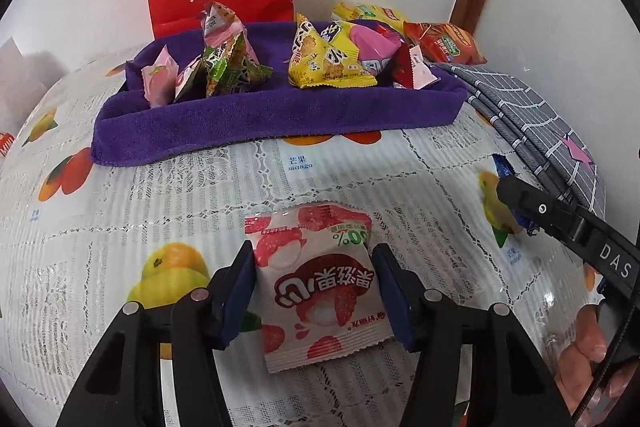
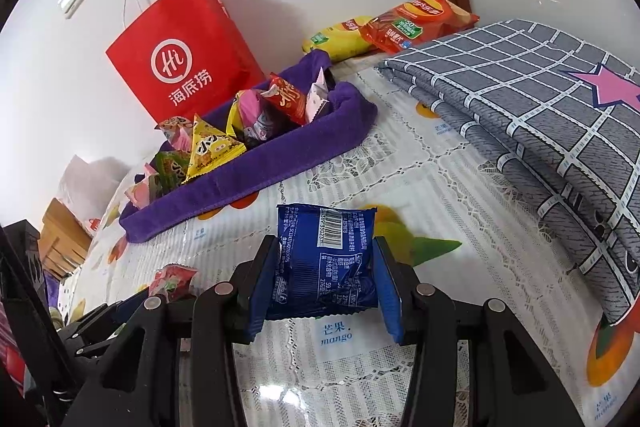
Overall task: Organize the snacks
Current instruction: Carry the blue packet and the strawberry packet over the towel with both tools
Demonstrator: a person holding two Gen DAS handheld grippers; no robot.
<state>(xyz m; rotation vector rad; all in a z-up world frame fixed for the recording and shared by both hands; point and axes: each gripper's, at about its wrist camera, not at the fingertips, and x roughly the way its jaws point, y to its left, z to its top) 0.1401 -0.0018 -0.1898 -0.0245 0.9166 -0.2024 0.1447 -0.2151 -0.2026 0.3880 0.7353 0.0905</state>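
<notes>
Both packets await the purple tray (image 1: 260, 115) at upper frame: left gripper (image 1: 314, 291) pinching the lychee jelly packet (image 1: 316, 287), right gripper (image 2: 326, 275) clamped on the blue packet (image 2: 326, 259).

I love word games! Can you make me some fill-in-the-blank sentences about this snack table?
1. The right tongs are shut on a ____ snack packet.
2. The tray holding the snacks is lined with ____ cloth.
3. The bag behind the tray is ____.
4. The folded grey blanket has a pink ____ on it.

Missing words: blue; purple; red; star
</notes>
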